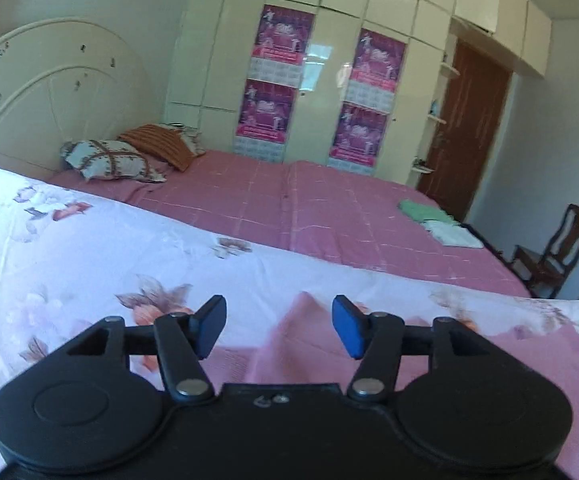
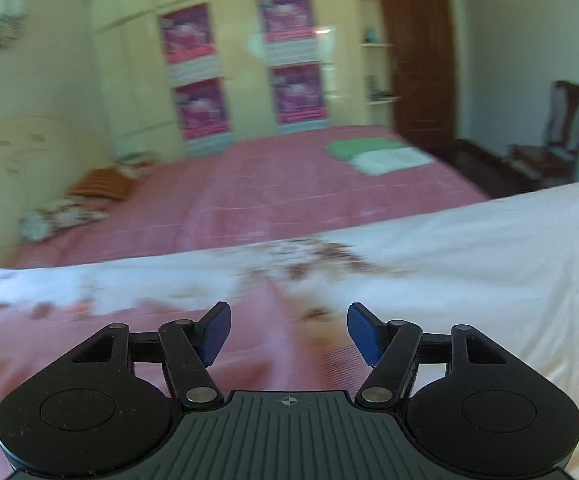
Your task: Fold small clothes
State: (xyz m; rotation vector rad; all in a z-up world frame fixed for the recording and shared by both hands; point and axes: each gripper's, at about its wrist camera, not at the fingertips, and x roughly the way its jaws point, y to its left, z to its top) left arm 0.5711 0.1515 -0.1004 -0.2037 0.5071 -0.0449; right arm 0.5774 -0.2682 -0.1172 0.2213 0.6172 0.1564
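A pink garment (image 1: pixel 289 344) lies on a white floral sheet (image 1: pixel 89 248) right in front of me. My left gripper (image 1: pixel 279 330) is open just above it, with a raised fold of the pink cloth between the blue pads (image 1: pixel 347 332). In the right wrist view the same pink garment (image 2: pixel 129 344) spreads to the left and under my right gripper (image 2: pixel 289 334), which is open and empty above it. That view is blurred. Folded green clothes (image 1: pixel 419 210) and folded white clothes (image 1: pixel 453 234) sit on the far side of the bed; they show also in the right wrist view (image 2: pixel 363 148) (image 2: pixel 389 160).
The pink checked bedspread (image 1: pixel 289 208) runs beyond the floral sheet. Pillows (image 1: pixel 109 160) lie by the cream headboard (image 1: pixel 49 92). A cream wardrobe (image 1: pixel 329 60) with pink posters, a brown door (image 1: pixel 469 128) and a wooden chair (image 1: pixel 557 248) stand beyond the bed.
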